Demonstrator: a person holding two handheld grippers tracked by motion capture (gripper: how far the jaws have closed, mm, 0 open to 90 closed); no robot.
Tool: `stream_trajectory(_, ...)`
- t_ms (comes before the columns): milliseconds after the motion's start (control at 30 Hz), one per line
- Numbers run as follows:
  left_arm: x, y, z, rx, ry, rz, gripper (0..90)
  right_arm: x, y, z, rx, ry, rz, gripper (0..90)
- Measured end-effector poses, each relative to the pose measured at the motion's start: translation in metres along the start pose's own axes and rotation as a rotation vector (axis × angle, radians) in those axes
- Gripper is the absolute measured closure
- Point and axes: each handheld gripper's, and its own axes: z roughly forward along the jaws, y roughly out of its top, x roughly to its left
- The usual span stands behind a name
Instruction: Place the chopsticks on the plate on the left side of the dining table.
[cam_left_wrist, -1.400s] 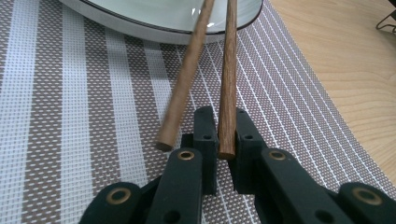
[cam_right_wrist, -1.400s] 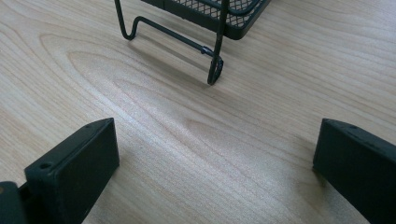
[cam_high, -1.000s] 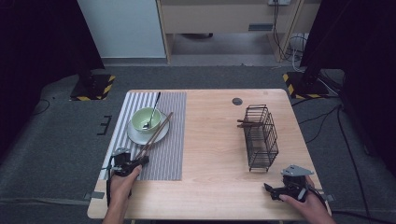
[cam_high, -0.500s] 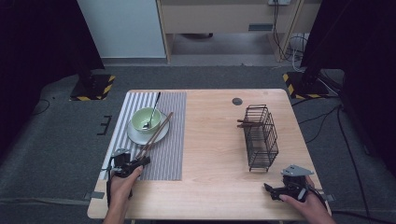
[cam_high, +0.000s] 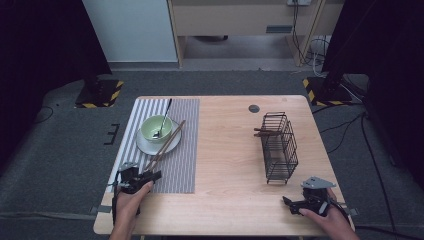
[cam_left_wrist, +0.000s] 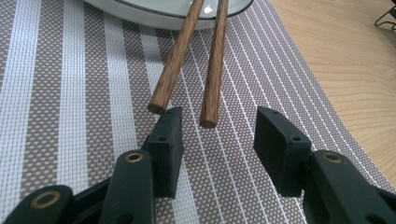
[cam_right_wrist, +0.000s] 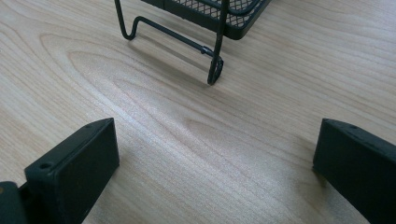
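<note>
While jaws part, chopsticks (cam_left_wrist: 194, 60) unpinched, bowl (cam_high: 156, 128) overhead

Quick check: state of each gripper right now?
Left gripper: open, jaws just opening, chopsticks tips just ahead of the gap, not gripped.
Right gripper: open wide, holding nothing, over the table.
</note>
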Motion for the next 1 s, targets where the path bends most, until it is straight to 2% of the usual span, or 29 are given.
stream_trajectory(200, 0.0, -0.002, -0.003, -0.012, 0.002, -0.001, 47.1, 0.0, 0.0, 0.0, 0.0, 0.0, 0.0, 0.4)
stream_trajectory(433, 0.002, -0.001, -0.004, -0.029, 0.028, 0.008, 40.7, 0.0, 0.0, 0.0, 0.0, 0.0, 0.0, 0.3)
stream_trajectory(767, 0.004, 0.009, -0.005, -0.077, 0.051, 0.048, 35.4, 0.0, 0.0, 0.0, 0.0, 0.0, 0.0, 0.3)
stream_trajectory(1000, 0.002, 0.018, -0.001, -0.094, 0.029, 0.077, 33.1, 0.0, 0.0, 0.0, 0.0, 0.0, 0.0, 0.4)
